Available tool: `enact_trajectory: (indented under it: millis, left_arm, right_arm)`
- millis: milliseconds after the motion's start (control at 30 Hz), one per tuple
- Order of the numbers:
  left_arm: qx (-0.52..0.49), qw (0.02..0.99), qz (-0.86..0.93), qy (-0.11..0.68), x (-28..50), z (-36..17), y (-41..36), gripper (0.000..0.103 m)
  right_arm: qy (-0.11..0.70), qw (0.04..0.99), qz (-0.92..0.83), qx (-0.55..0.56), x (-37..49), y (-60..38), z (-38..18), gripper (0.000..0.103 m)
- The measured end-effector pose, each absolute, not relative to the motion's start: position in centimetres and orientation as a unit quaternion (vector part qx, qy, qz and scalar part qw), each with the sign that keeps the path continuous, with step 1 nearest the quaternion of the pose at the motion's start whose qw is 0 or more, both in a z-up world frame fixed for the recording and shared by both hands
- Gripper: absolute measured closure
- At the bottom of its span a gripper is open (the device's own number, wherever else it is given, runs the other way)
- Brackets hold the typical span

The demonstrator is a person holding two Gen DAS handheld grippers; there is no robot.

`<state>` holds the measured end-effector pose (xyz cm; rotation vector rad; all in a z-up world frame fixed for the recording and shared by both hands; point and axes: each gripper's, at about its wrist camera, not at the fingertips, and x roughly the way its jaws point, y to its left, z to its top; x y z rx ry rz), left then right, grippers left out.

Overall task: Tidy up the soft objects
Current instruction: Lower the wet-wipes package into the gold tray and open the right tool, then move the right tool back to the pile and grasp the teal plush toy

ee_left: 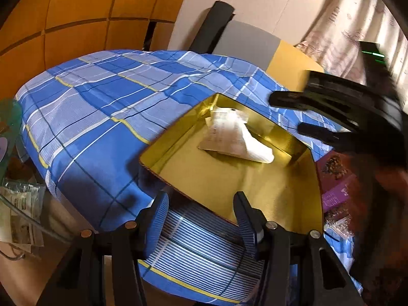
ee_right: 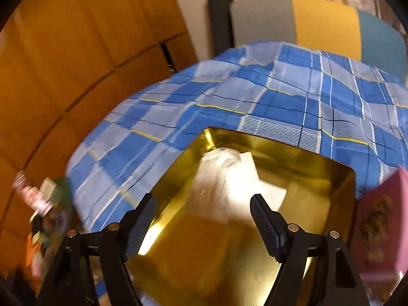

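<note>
A gold tin box point(ee_left: 242, 186) lies open on a blue plaid cloth point(ee_left: 102, 102). Inside it, toward the far corner, rests a soft white packet point(ee_left: 234, 137) with printed text. My left gripper point(ee_left: 201, 204) is open above the tin's near edge with nothing between its fingers. My right gripper point(ee_left: 285, 113) shows blurred over the tin's far right side. In the right wrist view the right gripper point(ee_right: 204, 199) stands open just above the white packet point(ee_right: 229, 178) in the tin point(ee_right: 318, 191), and its pads are not touching the packet.
A purple printed pack point(ee_left: 334, 178) and a clear bag lie right of the tin; it appears pink point(ee_right: 382, 224) in the right wrist view. Grey and yellow cushions point(ee_left: 244, 43) stand behind the cloth. Bags and papers point(ee_left: 20, 204) clutter the left, beside orange wall panels.
</note>
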<state>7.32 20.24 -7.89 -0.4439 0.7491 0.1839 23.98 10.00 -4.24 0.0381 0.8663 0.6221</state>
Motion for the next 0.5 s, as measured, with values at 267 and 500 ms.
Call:
enact_trajectory:
  millis: [267,500]
  left_arm:
    - [-0.155,0.920,0.017,0.360,6.9,-7.3,15.1,0.049]
    - [-0.112,0.924,-0.063,0.360,6.2,-7.2,10.3,0.049]
  right_arm:
    - [0.318,0.908,0.274,-0.003,14.3,-1.1,-0.9,0.014]
    - [0.322,0.934,0.143,0.054,10.9,-13.9,-2.5,0.011]
